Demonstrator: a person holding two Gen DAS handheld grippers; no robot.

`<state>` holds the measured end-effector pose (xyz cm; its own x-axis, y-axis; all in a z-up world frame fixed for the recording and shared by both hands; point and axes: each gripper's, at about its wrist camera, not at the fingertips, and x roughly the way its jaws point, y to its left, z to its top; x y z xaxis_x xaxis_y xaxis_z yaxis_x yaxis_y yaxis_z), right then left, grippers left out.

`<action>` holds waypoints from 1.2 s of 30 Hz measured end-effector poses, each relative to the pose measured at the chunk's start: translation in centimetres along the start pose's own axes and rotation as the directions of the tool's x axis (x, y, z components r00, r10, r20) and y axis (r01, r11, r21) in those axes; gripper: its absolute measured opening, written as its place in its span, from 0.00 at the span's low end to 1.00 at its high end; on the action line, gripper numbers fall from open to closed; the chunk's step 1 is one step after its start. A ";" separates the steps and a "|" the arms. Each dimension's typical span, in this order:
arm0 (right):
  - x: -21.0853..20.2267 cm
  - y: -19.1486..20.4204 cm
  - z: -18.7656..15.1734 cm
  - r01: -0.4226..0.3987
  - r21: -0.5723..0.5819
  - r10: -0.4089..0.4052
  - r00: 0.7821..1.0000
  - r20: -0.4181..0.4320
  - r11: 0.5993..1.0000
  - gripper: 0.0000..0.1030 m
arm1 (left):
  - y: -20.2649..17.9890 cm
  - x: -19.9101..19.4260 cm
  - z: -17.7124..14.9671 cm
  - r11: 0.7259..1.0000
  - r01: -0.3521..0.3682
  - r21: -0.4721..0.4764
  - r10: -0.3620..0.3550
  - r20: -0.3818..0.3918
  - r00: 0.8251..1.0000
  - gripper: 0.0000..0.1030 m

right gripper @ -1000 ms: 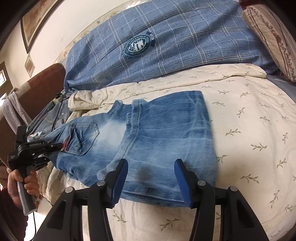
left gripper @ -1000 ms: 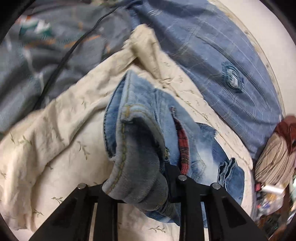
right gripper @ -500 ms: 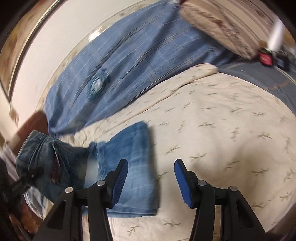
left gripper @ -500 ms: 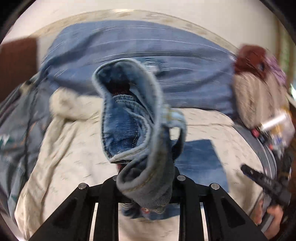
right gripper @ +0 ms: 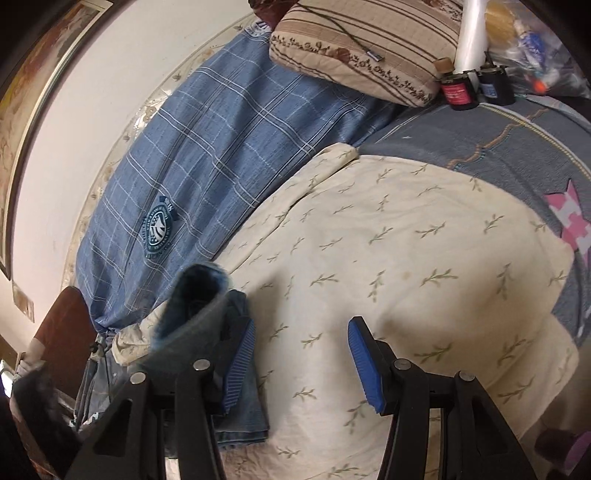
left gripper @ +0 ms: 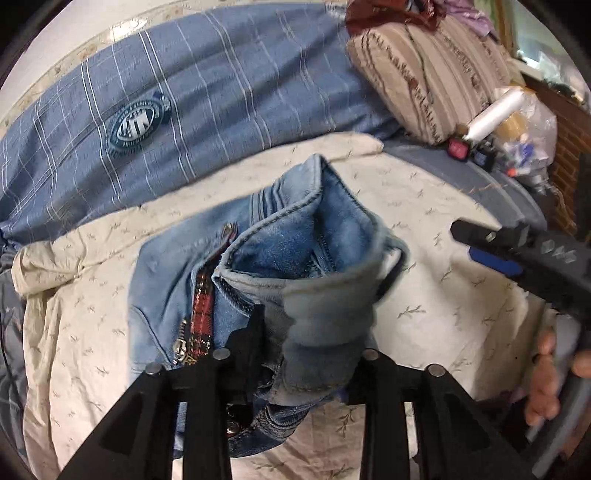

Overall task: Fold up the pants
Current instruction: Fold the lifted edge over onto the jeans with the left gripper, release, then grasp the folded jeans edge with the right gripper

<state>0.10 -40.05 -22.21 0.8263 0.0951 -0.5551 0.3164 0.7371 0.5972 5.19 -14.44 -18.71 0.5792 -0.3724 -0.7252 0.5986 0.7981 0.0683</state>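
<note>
Left tool [left gripper: 306, 365]: fingers closed on the waistband of the jeans [left gripper: 295, 266], denim bunched thick between them. Waistband end is lifted off the bed and stands open toward the camera; fly zipper [left gripper: 181, 347] and a red plaid lining strip [left gripper: 202, 314] show on the left of the bundle. Lower part of the jeans lies flat on the cream sheet [left gripper: 424, 221], under the raised portion.

Right tool [right gripper: 299, 365]: blue pads wide apart, nothing between them. It hovers over bare cream sheet [right gripper: 424, 266]. The jeans [right gripper: 195, 306] sit at its left, raised end upright and blurred, folded edge lying on the sheet beside and under the left pad [right gripper: 240, 362]; contact cannot be told.

In the left view the right tool [left gripper: 491, 254] appears at the right edge, with the person's hand [left gripper: 546, 380] on its grip, apart from the jeans.

Surroundings: blue plaid blanket [left gripper: 184, 96] with a round crest behind the sheet; striped pillow [right gripper: 362, 44] at the far end; small dark jars [right gripper: 458, 88] and a white roll [right gripper: 469, 33] beside the pillow.
</note>
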 end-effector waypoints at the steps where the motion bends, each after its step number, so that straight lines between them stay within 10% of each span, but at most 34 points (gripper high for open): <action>1: -0.1 -0.2 0.1 0.004 0.000 -0.004 1.000 0.003 1.000 0.54 | 0.8 -1.2 0.2 0.998 0.063 -0.023 -0.062 0.017 0.998 0.51; 5: -0.2 -0.8 0.0 0.007 0.034 -0.007 1.000 0.002 0.999 0.54 | 3.4 -6.2 0.0 0.954 0.289 -0.081 -0.270 0.186 0.945 0.72; 9: 0.0 -0.1 -0.2 0.009 0.020 -0.009 1.000 0.008 1.000 0.54 | 5.9 -7.2 -0.1 0.974 0.199 -0.109 -0.172 0.216 0.961 0.75; 17: -1.4 6.4 -1.6 -0.164 -0.219 0.183 0.981 0.069 0.962 0.54 | 12.1 -2.0 -4.3 0.968 -0.059 -0.244 0.057 -0.014 0.998 0.75; 27: 3.7 13.3 -3.1 -0.313 -0.325 0.303 0.950 -0.081 0.893 0.54 | 13.5 1.7 0.1 0.979 -0.114 -0.171 0.108 -0.046 0.993 0.75; 36: 10.6 9.6 -3.1 -0.189 -0.174 0.150 0.965 -0.213 0.966 0.55 | 12.7 7.3 -0.8 0.979 -0.119 -0.166 0.093 -0.158 0.983 0.79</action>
<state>10.40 -29.89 -24.15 0.7462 0.3451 -0.5694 0.0685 0.8108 0.5812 16.61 -6.66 -23.72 0.5372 -0.2171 -0.8151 0.4253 0.9042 0.0394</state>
